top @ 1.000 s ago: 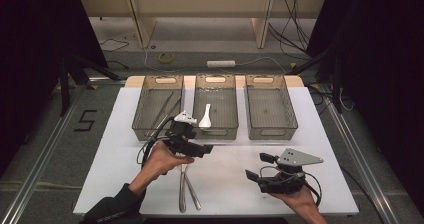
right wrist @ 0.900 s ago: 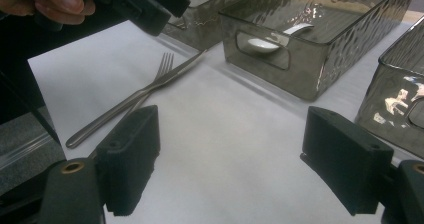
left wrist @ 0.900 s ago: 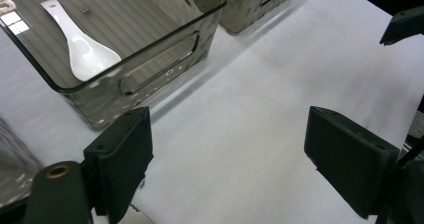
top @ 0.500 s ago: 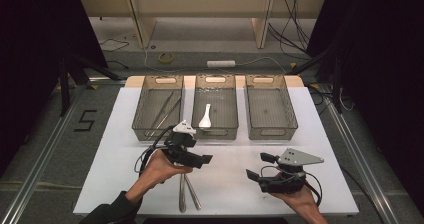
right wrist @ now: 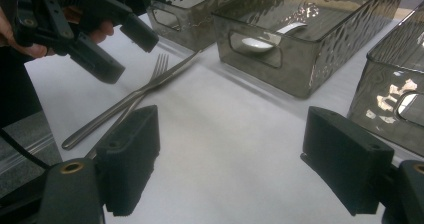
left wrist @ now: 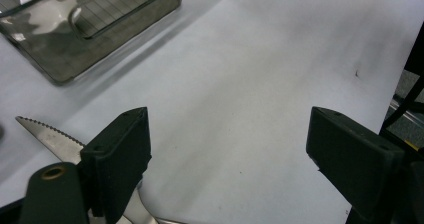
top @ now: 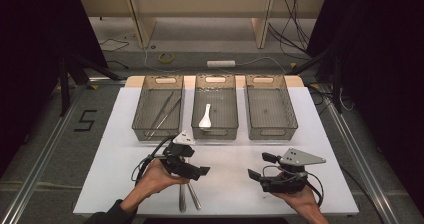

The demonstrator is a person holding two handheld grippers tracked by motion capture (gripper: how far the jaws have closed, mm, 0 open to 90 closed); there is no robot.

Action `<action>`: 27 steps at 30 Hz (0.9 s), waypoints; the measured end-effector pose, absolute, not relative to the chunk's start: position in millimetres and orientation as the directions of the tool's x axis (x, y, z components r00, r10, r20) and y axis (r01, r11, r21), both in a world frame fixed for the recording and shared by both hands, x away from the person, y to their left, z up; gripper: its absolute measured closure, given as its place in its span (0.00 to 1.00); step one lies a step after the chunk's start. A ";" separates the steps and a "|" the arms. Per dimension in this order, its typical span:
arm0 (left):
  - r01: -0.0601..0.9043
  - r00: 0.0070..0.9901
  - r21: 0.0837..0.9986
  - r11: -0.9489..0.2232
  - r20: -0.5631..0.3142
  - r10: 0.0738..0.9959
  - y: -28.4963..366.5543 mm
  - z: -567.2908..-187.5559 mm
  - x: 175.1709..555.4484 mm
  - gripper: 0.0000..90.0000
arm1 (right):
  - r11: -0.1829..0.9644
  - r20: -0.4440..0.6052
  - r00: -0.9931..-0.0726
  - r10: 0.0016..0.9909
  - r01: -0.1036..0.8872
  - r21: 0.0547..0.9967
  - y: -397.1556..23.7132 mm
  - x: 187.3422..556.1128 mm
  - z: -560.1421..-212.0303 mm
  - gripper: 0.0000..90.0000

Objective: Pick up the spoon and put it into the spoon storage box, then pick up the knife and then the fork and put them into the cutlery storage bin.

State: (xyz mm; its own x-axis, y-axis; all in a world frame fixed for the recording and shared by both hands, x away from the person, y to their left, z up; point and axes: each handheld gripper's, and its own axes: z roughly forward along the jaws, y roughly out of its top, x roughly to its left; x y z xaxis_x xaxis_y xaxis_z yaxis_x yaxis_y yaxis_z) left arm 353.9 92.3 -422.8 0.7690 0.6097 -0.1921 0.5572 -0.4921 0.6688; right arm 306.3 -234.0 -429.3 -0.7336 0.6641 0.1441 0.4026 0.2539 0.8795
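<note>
Left tongs [top: 199,171] wide above the knife [right wrist: 150,86] and fork [right wrist: 159,64]; right tongs [top: 257,169] wide, empty. Cutlery likely stiff, thin, slippery: grip mid-handle.

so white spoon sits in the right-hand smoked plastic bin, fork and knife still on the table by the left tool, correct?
Not quite. The white ceramic spoon lies in the middle smoked plastic bin, as the high view shows. The steel fork and serrated steel knife do lie on the table by the left tool.

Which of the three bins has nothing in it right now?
The right-hand bin shows nothing inside. The middle bin holds a white spoon, and the left bin holds long metal utensils.
</note>
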 end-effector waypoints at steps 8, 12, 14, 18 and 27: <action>0.553 0.779 0.651 -0.520 -0.180 0.601 92.6 -429.2 345.7 0.19 | 0.255 0.144 -0.734 0.664 0.403 0.879 -234.0 306.3 -429.2 0.26; 0.554 0.782 0.636 -0.538 -0.174 0.599 92.7 -432.7 343.3 0.19 | 0.258 0.140 -0.735 0.664 0.401 0.879 -233.5 306.1 -428.9 0.26; 0.549 0.785 0.627 -0.553 -0.158 0.599 92.4 -434.8 342.1 0.19 | 0.260 0.139 -0.735 0.663 0.401 0.878 -233.5 306.1 -429.0 0.26; 0.548 0.791 0.609 -0.574 -0.153 0.593 90.6 -437.2 338.8 0.21 | 0.258 0.140 -0.735 0.664 0.400 0.879 -233.5 306.0 -428.9 0.26; 0.543 0.808 0.554 -0.632 -0.140 0.572 87.3 -446.6 330.2 0.48 | 0.263 0.141 -0.736 0.663 0.404 0.876 -232.8 306.3 -429.2 0.26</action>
State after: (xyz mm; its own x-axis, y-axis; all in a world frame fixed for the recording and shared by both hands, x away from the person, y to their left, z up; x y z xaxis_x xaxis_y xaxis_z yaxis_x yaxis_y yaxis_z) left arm 330.2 87.3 -446.6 0.8084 0.5718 -0.1398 0.5426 -0.6317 0.5537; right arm 306.3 -232.8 -429.2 -0.7357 0.6625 0.1406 0.4040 0.2626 0.8762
